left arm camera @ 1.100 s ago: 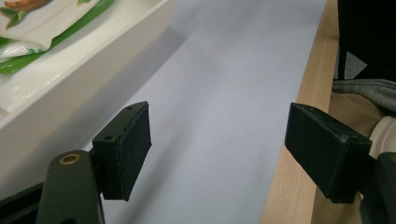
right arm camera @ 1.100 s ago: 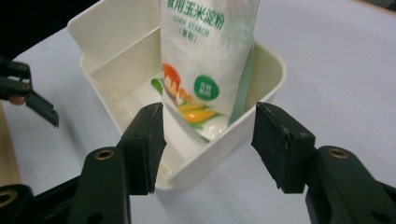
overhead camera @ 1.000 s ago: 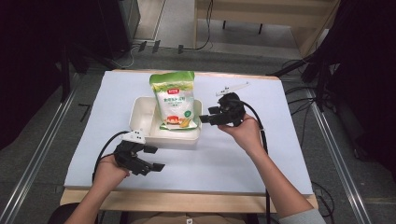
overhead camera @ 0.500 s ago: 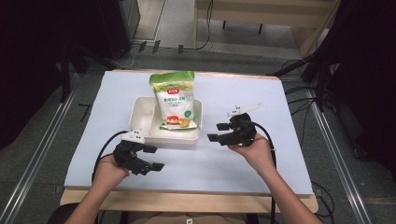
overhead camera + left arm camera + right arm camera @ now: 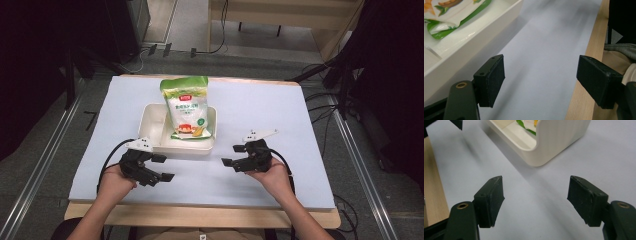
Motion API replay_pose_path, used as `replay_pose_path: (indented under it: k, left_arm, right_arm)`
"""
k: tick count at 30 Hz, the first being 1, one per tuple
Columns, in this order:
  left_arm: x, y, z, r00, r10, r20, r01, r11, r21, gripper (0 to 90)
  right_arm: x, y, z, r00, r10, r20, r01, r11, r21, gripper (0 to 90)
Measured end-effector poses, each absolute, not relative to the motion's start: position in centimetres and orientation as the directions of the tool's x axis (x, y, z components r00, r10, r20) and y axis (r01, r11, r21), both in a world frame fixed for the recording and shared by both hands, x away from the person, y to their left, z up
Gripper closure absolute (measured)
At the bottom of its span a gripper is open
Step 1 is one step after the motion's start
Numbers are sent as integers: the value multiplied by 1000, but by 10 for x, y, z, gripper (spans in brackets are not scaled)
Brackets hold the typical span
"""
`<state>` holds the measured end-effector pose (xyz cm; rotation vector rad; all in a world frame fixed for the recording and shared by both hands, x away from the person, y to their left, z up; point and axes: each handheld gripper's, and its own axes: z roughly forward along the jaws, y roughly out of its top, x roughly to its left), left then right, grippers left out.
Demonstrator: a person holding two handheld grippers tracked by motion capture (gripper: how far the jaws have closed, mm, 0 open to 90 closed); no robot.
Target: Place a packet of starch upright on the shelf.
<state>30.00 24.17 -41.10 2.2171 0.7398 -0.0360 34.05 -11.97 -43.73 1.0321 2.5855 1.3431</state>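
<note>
The green-and-white snack bag (image 5: 188, 111) lay in the white tray (image 5: 152, 131), its bottom edge down near the tray's front wall and its top leaning out over the far rim, a position that kept it propped rather than flat. Both sat ahead of your two hand-held grippers, between them and slightly beyond. Your right hand-held gripper (image 5: 239, 156) hovered just off the tray's near right corner, jaws spread wide and holding nothing, the pads (image 5: 491, 198) pointed across the bench (image 5: 260, 105) toward that corner; that looked like a hand parked clear of the load. Your left hand-held gripper (image 5: 163, 167) waited just before the tray's near left corner, likewise wide open and empty, with the tray wall beside its left pad (image 5: 491, 80) and the bench's wooden edge (image 5: 584, 82) by the other. Held low and apart, the pair left the bag untouched.
</note>
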Motion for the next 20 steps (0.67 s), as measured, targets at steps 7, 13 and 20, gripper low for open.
replay_pose_path:
  k: [7,13,20]
  left_arm:
    - [300,240,-412,828,500,-253,524,-528,668,233]
    - [300,239,-413,831,499,-247,519,-536,665,233]
    - [300,238,-413,833,496,-245,517,-541,663,233]
  right_arm:
    - [341,-112,-448,-793,568,220,523,451,723,262]
    - [342,-113,-450,-782,576,238,548,452,704,261]
    - [341,-112,-452,-791,573,214,533,475,700,260]
